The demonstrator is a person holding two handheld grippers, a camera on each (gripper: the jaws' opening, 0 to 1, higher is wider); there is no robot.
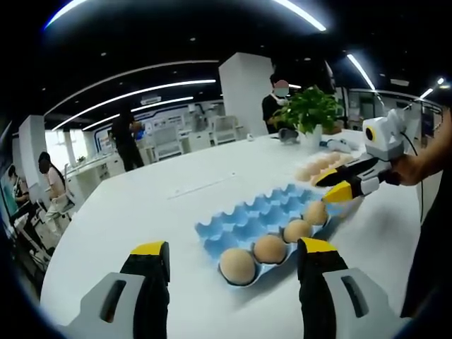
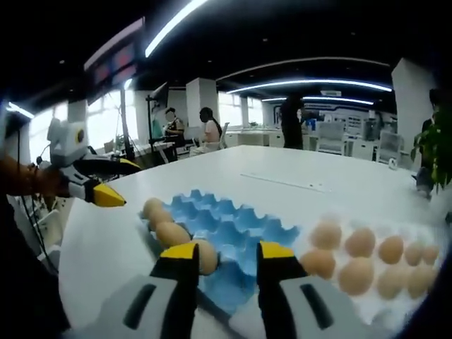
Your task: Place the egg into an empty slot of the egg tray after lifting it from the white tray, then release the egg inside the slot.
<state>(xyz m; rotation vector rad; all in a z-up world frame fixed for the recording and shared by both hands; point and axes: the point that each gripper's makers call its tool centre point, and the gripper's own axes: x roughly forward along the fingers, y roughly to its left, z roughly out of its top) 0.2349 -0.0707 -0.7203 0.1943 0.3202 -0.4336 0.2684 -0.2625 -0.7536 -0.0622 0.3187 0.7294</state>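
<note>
Eggs sit in a row of four along one edge of the blue egg tray point(image 1: 265, 222), which lies on a white table point(image 1: 141, 212); its other slots are empty. No writing or label can be read on either tray or on the grippers. In the left gripper view, the left gripper point(image 1: 233, 258) hangs low in front of the tray, its yellow-tipped jaws wide apart with nothing between them. The right gripper point(image 1: 339, 185) reaches in from the right, held by a hand point(image 1: 417, 166), its tips just above the far end egg point(image 1: 316, 212) of the row. In the right gripper view, the right gripper point(image 2: 224, 256) points down over the blue egg tray point(image 2: 233, 229), its jaws parted and bare, one tip beside the nearest egg point(image 2: 205, 256). More eggs point(image 2: 360, 244) lie in the white tray point(image 2: 424, 289) just beside the blue one. A potted plant point(image 1: 311, 113) stands further back on the table, and people stand around the office behind.
</note>
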